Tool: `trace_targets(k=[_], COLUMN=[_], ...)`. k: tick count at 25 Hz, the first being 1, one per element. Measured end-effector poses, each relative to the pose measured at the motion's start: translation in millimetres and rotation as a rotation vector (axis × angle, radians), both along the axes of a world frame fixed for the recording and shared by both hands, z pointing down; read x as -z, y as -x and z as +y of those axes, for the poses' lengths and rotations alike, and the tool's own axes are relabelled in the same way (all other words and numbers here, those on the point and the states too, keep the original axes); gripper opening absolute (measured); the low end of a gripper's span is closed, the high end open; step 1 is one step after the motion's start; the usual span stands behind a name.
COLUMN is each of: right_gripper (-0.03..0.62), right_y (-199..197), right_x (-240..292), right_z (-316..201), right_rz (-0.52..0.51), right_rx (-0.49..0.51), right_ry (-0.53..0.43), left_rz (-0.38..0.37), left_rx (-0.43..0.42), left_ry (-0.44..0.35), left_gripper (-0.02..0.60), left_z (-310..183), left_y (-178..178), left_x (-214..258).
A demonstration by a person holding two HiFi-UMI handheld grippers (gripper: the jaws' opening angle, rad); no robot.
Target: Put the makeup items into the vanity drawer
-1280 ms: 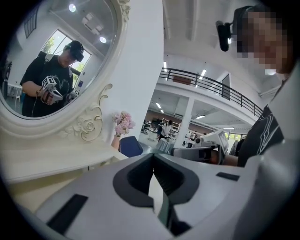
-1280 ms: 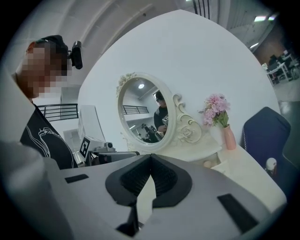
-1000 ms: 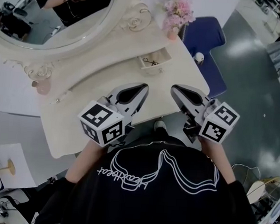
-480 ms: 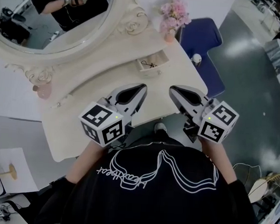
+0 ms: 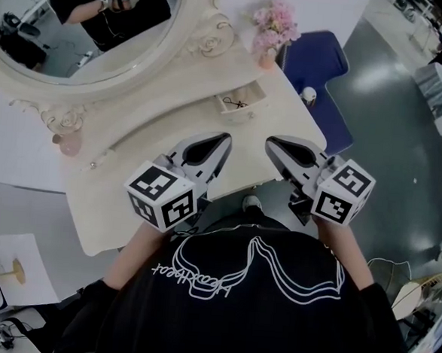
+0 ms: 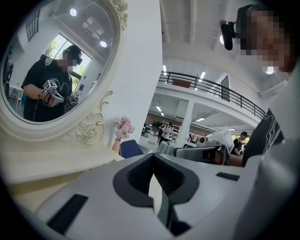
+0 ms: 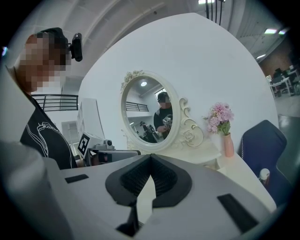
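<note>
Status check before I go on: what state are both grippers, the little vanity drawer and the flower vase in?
Left gripper: jaws shut, nothing between them.
Right gripper: jaws shut, nothing between them.
Small cream vanity drawer: pulled open, a small dark item inside.
Pink vase of pink flowers: upright on the cream vanity top.

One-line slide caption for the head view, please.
Person faces a cream vanity, left gripper and right gripper shut and empty, side by side before the oval mirror.

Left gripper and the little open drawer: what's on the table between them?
Nothing: the head view shows only bare cream tabletop between the left gripper and the drawer.
</note>
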State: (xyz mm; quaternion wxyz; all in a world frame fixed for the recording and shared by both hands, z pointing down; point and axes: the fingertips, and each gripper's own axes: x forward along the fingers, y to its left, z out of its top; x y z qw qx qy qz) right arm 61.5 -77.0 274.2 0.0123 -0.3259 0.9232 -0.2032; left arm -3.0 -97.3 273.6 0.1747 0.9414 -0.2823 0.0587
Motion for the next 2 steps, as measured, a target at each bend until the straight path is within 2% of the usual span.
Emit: trace_targets(k=[2], right_gripper=[0.005], right_y=[2.1], right_x=[0.6], right_z=[0.9], right_rz=[0.000], right_rx=[0.001], right_ry=[-0.002], left_rz=[-0.001], left_rx=[0.000], left_ry=[-0.002], left_gripper=[0.003], left_z=[1.1], left_y=[1.8], left_x=[0.5])
